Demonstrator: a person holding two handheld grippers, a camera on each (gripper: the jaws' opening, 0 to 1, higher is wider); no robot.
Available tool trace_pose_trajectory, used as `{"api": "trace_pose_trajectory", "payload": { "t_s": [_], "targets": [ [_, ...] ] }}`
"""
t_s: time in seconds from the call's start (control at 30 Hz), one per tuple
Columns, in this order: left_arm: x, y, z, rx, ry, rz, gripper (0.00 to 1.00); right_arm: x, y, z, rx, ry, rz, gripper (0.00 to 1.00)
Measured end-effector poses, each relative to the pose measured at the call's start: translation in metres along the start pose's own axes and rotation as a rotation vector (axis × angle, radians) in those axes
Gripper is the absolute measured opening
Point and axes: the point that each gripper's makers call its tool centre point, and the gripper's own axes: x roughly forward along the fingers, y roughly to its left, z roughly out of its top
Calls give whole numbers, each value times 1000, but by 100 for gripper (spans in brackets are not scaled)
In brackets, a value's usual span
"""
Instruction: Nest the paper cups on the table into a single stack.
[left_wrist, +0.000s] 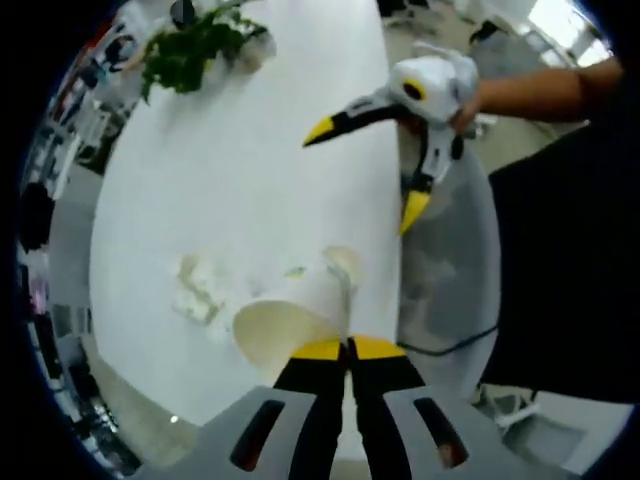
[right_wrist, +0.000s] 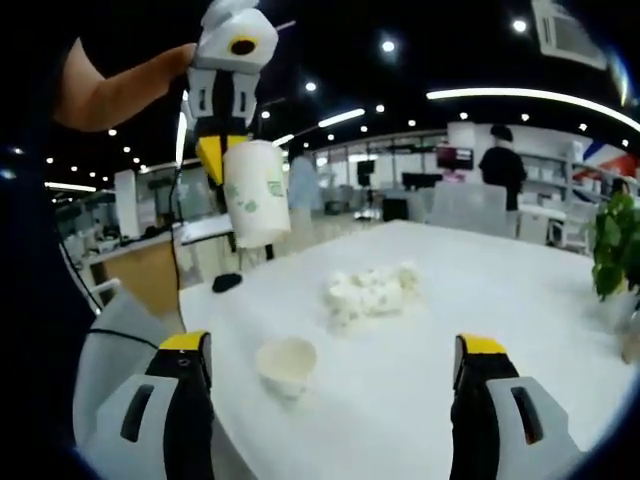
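Observation:
My left gripper (left_wrist: 348, 345) is shut on the wall of a white paper cup (left_wrist: 290, 322), whose mouth faces down-left in the left gripper view. In the right gripper view that left gripper (right_wrist: 225, 150) holds the cup (right_wrist: 256, 192), which has a green print, high above the table's left end. A second, smaller paper cup (right_wrist: 287, 365) (left_wrist: 343, 262) sits on the white table (right_wrist: 500, 290) with its mouth showing, below the held one. My right gripper (right_wrist: 333, 350) stands wide open with nothing between its jaws, and it shows held by a hand at the upper right (left_wrist: 365, 172).
Crumpled white paper (right_wrist: 370, 290) (left_wrist: 200, 290) lies mid-table. A green plant (right_wrist: 615, 240) (left_wrist: 195, 50) stands at the table's far end. A grey chair (left_wrist: 445, 270) sits at the table's edge beside a person in dark clothes. An office with desks lies behind.

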Motion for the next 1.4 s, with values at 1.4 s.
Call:
{"api": "trace_pose_trajectory", "payload": {
  "t_s": [1.4],
  "targets": [
    [87, -4, 3, 5, 134, -23, 0, -11, -8, -12, 14, 29, -25, 98]
  ]
}}
